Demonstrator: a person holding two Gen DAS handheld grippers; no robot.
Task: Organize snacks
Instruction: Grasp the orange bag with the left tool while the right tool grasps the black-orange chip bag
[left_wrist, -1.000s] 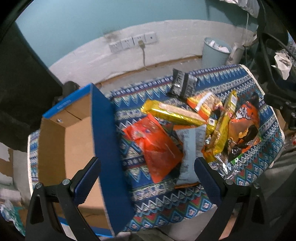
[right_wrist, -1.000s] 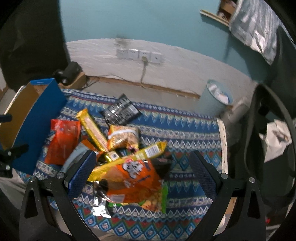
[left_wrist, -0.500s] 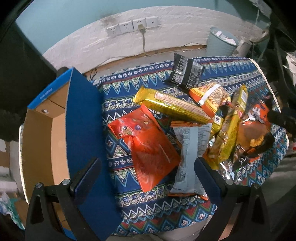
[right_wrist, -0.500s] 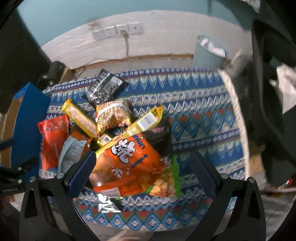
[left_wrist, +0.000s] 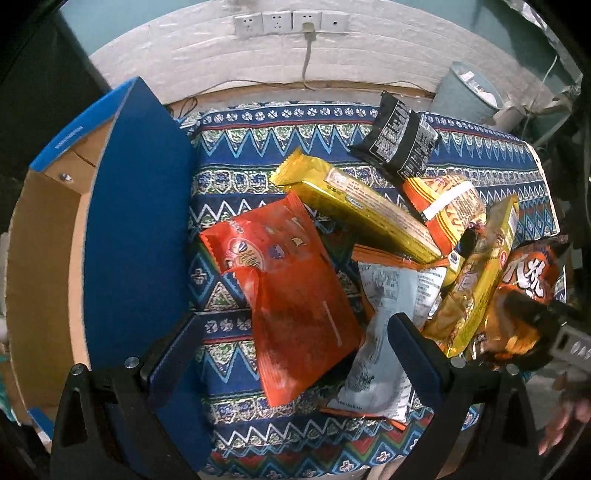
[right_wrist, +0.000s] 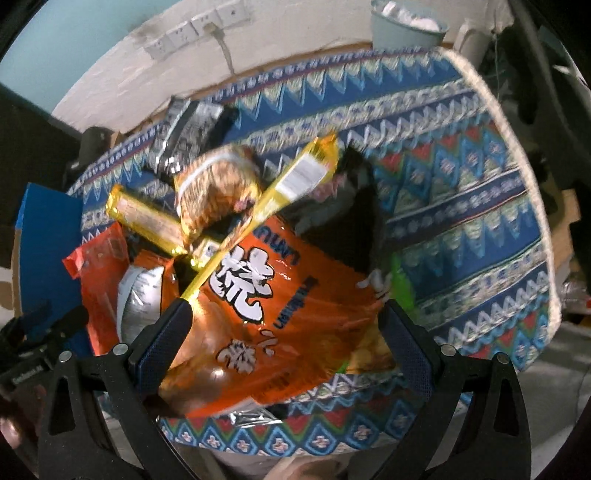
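Snack packets are heaped on a patterned cloth (left_wrist: 258, 122) beside an open blue box (left_wrist: 136, 206).

The box fills the left of the left-wrist frame. At centre, a red-orange packet (left_wrist: 295, 295) is framed by the left gripper (left_wrist: 291, 350), spread wide and empty. In the right-wrist frame, an orange chip bag (right_wrist: 280, 314) is straddled low centre by the right gripper (right_wrist: 284, 343), also spread wide.

1. Dim indoor light, evenly spread, no hard shadows on the patterned cloth (left_wrist: 258, 155).
2. Strong fisheye bending, black corners, curved wall (left_wrist: 221, 55) lines.
3. Left view fairly sharp; slight glare on the red packet (left_wrist: 295, 295) and gold wrapper (left_wrist: 354, 206).
4. Right view smeared by motion blur, worst across the cloth; bright sheen on the orange bag (right_wrist: 280, 325).
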